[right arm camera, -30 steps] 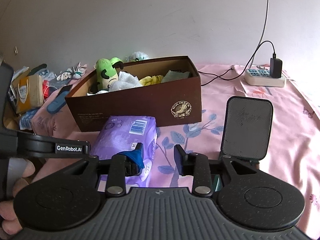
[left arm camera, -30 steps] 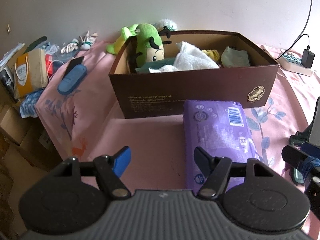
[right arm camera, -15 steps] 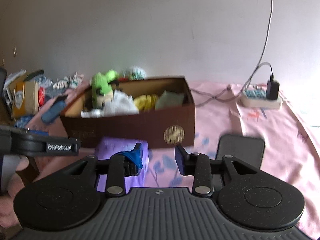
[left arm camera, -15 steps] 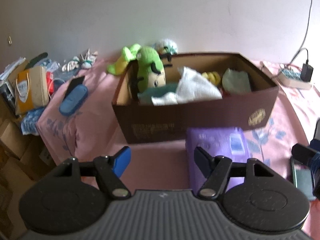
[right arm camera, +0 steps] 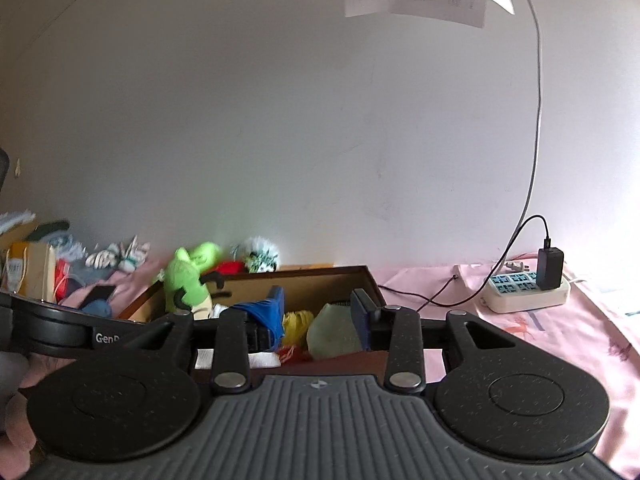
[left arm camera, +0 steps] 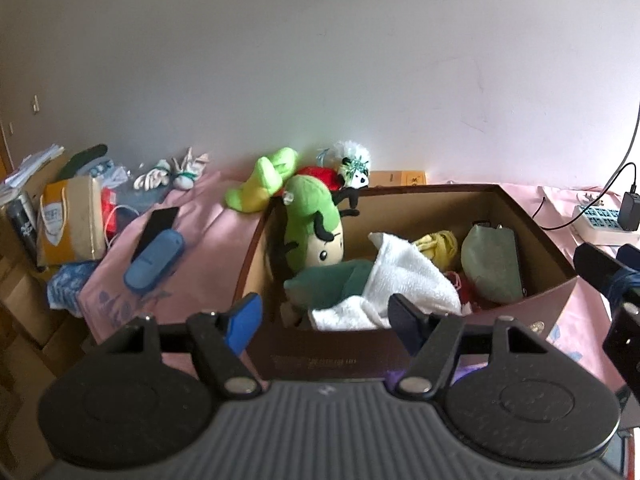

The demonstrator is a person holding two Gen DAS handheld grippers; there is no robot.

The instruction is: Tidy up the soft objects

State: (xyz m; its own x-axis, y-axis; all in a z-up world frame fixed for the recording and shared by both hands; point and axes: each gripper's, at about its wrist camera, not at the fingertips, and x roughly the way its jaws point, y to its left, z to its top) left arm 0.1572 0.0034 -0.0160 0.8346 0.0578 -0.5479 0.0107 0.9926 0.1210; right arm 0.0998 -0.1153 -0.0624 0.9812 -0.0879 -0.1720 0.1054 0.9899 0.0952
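Brown cardboard box [left arm camera: 532,312] holds a green plush [left arm camera: 314,220] and white towel [left arm camera: 408,280]; my left gripper [left arm camera: 324,316] and right gripper [right arm camera: 318,316] both hang spread, empty.

Matt cardboard box [left arm camera: 420,354]; terry towel [left arm camera: 408,276]; plush toy [left arm camera: 314,220].

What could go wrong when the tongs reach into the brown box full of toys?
The green plush leans on the brown box rim, so a bump might tip it out. The white towel is piled loosely and could snag on the open left tongs. The right tongs, also open and empty, are close and may collide.
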